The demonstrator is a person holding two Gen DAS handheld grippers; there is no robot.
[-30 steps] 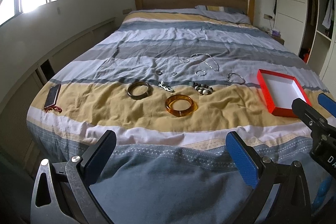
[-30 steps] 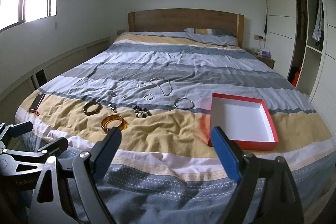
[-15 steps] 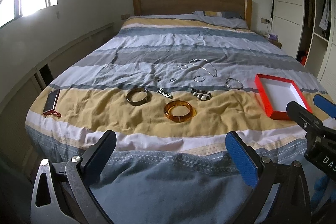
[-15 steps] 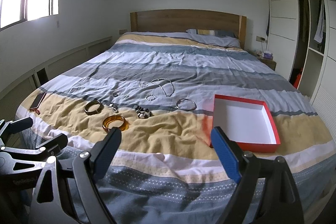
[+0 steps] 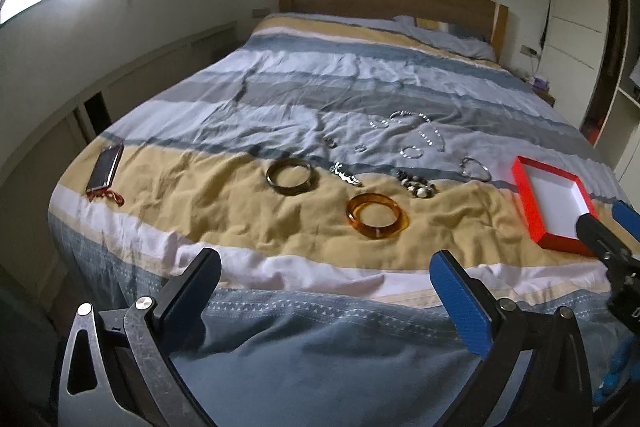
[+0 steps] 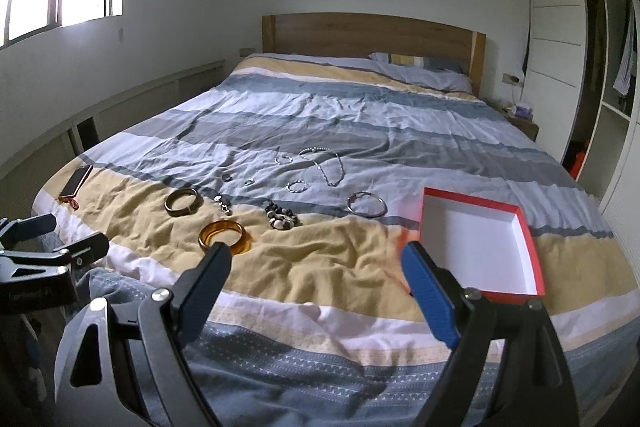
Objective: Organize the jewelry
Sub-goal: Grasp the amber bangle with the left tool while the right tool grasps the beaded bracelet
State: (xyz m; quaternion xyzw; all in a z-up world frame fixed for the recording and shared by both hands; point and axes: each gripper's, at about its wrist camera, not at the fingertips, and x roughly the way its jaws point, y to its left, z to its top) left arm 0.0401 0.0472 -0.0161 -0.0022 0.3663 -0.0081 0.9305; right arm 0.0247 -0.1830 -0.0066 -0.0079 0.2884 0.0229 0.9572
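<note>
Jewelry lies spread on the bed: an amber bangle [image 5: 377, 221] [image 6: 225, 235], a dark bangle [image 5: 289, 176] [image 6: 183, 201], a beaded bracelet [image 5: 417, 185] [image 6: 281, 218], a silver bangle [image 5: 475, 168] [image 6: 366, 204], a chain necklace [image 6: 326, 164] and several small rings. An open red box with a white inside [image 5: 554, 206] [image 6: 476, 243] sits at the right. My left gripper [image 5: 324, 287] is open and empty at the foot of the bed. My right gripper [image 6: 316, 273] is open and empty, near the box.
A phone with a red strap [image 5: 105, 171] [image 6: 75, 182] lies at the bed's left edge. A wooden headboard [image 6: 372, 31] stands at the far end, a low ledge runs along the left wall, and wardrobes [image 6: 560, 39] stand on the right.
Both grippers have moved closer to the bed and tilted slightly; the jewelry looms larger in the left view. Nothing on the bed has moved.
</note>
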